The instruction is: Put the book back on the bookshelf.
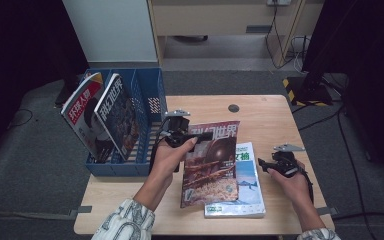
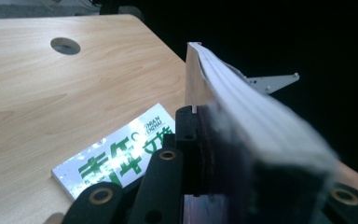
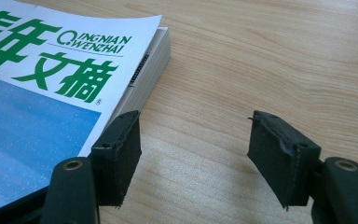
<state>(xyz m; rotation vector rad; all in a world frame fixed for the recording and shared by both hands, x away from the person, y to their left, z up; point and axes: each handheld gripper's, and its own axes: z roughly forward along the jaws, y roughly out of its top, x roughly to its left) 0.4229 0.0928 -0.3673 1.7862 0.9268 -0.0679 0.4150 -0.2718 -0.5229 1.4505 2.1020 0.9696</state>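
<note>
Step in hand, as judged: lifting the top magazine off the stack for filing in the blue rack.

Left gripper (image 1: 200,135): jaws were clamped on the upper edge of the red-brown magazine (image 1: 212,165). In the left gripper view the page block (image 2: 261,116) ran straight out from between the pads, spine side against one pad (image 2: 189,140), pages fanning slightly beyond the fingertips. The magazine hung tilted from the grip, its lower edge apparently resting on or just above the green-titled magazine (image 1: 245,185) beneath it; which of the two I could not tell.

Right gripper (image 1: 265,164): jaws stood apart with nothing between them. In the right gripper view only bare table (image 3: 270,60) lay between the two pads; the green-titled magazine (image 3: 51,84) lay flat just outside one fingertip, its corner near that pad (image 3: 121,154) but apparently not touched.

Blue rack (image 1: 130,115) sat well apart from the gripping fingers, on the far side of the left hand (image 1: 167,157), already holding two upright magazines (image 1: 100,117) that leaned in its slots.

Next move, judged: the held magazine would need to clear the stack fully, swing upright, spine down, and line up with a free slot in the rack. The grip was on one edge only, so sag or slip of the loose pages looked the main risk. The right gripper seemed placed to steady or take the remaining magazine.
</note>
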